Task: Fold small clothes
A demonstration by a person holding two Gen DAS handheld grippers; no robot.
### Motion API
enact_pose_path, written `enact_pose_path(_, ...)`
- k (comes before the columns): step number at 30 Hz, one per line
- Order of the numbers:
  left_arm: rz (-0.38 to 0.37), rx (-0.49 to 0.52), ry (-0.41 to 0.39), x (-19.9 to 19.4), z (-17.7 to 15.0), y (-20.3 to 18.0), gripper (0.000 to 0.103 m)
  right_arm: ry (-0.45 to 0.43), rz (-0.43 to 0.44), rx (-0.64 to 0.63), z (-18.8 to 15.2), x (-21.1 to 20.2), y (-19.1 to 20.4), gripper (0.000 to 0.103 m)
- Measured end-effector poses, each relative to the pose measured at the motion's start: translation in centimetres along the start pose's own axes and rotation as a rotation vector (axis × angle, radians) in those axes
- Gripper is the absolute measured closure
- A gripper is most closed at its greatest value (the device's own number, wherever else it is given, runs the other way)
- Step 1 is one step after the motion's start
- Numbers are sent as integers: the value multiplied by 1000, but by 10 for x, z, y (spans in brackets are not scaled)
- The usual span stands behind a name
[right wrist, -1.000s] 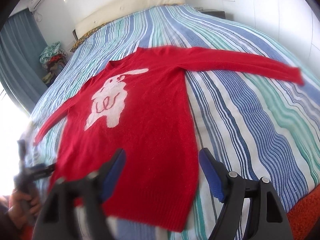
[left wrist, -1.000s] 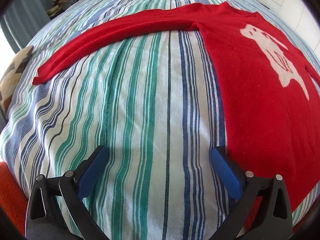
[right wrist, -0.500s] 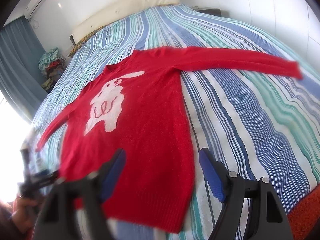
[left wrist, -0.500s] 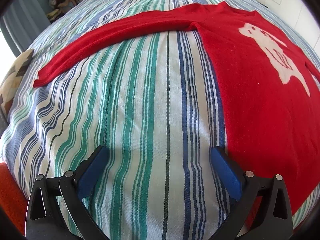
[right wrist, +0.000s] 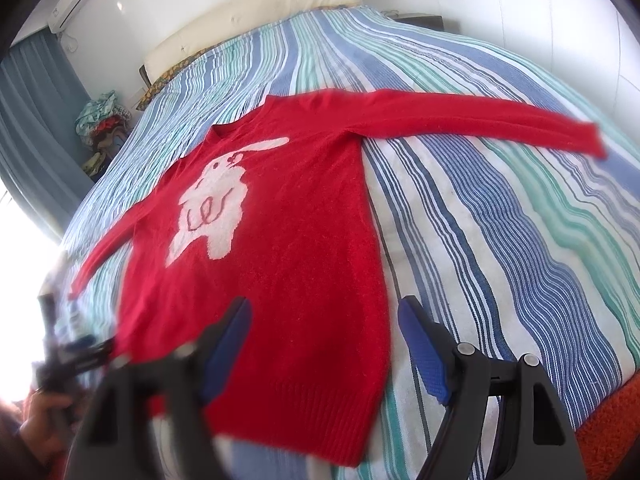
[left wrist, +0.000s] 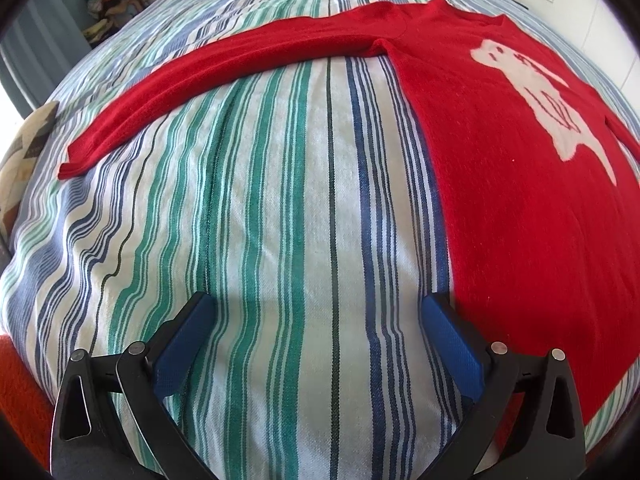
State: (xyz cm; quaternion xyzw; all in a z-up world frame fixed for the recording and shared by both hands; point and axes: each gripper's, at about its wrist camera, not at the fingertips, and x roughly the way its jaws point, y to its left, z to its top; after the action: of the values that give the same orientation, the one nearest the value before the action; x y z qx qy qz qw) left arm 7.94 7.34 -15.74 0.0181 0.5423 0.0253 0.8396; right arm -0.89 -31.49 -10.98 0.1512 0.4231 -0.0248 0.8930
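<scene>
A red sweater (right wrist: 280, 248) with a white rabbit on its chest lies flat, face up, on the striped bed, both sleeves stretched out sideways. In the left wrist view its body (left wrist: 520, 184) fills the right side and one sleeve (left wrist: 224, 64) runs off to the left. My left gripper (left wrist: 316, 312) hangs open over bare sheet just left of the sweater's side edge, its blue pads (left wrist: 448, 340) empty. My right gripper (right wrist: 324, 320) is open above the sweater's lower right part, near the hem, with nothing between its pads.
The striped bedspread (right wrist: 500, 240) covers the whole bed. A cream headboard (right wrist: 256, 4) stands at the far end. A pile of clothes (right wrist: 102, 114) sits by the curtain at left. A patterned pillow (left wrist: 28, 156) lies at the bed's left edge. A hand (right wrist: 44, 412) holds the other gripper at lower left.
Both views have shifted only slightly; the sweater has slid a little down and left in the right wrist view. Neither gripper has opened or shut, and the sweater lies unchanged.
</scene>
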Motion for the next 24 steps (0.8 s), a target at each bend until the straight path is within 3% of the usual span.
enact_pose_path(4,-40,-21,5,-4,7,9,1,-3,4,5,1,0,-1,28)
enact_pose_path(7,-100,-68,-86,-22,11,22,1,-8,45,63,6,-3,-11,28)
enact_pose_path(10,-91,-86,-138,-30,12,28,1,-21,109,137,27,-7,-36,28)
enact_pose_path(14,-94,-106,-120,-24,10,30,1,-117,155,311,79,-14,-106,28)
enact_pose_path(17,-89,-108,-117,-22,9,29,1,-180,105,472,107,-11,-176,28)
enact_pose_path(21,-79,-116,-118,-22,6,29,1,-135,27,717,108,13,-256,31)
enact_pose_path(24,-73,-136,-94,-14,5,33,1,-175,-1,813,106,22,-287,37)
